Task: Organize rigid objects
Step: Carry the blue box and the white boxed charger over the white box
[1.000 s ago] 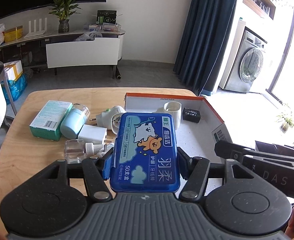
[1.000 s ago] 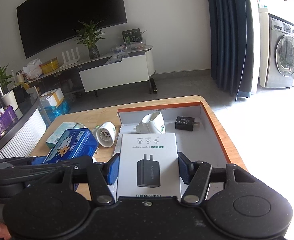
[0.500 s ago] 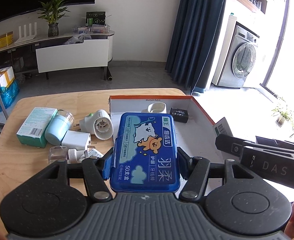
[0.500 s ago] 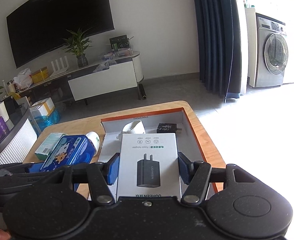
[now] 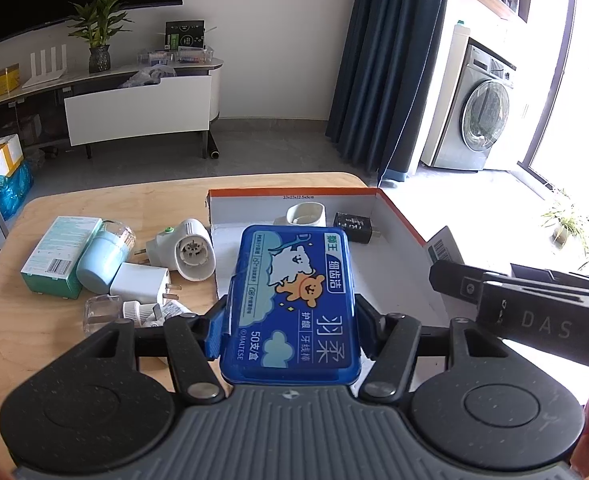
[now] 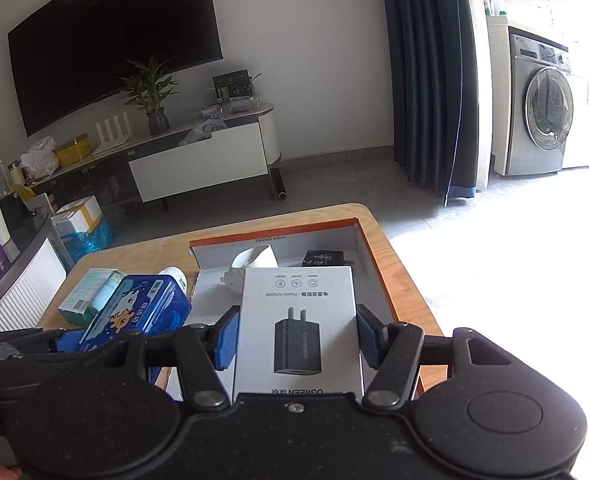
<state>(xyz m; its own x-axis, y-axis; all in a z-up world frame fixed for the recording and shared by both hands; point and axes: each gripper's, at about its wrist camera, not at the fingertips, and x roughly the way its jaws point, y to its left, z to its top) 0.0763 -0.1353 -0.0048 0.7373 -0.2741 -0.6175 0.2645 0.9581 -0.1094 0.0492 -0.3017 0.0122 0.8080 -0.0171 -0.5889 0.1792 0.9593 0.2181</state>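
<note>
My left gripper (image 5: 290, 334) is shut on a blue floss-pick box (image 5: 294, 300) with a cartoon bear, held above the left edge of an open orange-rimmed cardboard box (image 5: 398, 216). My right gripper (image 6: 297, 336) is shut on a white power-adapter box (image 6: 298, 320), held over the same cardboard box (image 6: 368, 248). Inside it lie a white plug (image 5: 306, 215) and a black charger (image 5: 352, 227). The blue box also shows in the right wrist view (image 6: 134, 312).
On the wooden table (image 5: 26, 332) left of the cardboard box lie a teal carton (image 5: 60, 256), a pale blue bottle (image 5: 102, 258), a white charger (image 5: 140, 284), a round white adapter (image 5: 192, 254) and small clear pieces (image 5: 102, 312). The right gripper's body (image 5: 534, 308) is close on the right.
Both grippers have pulled back and risen with their boxes still held; the table and cardboard box look farther away. The objects on the table have not moved.
</note>
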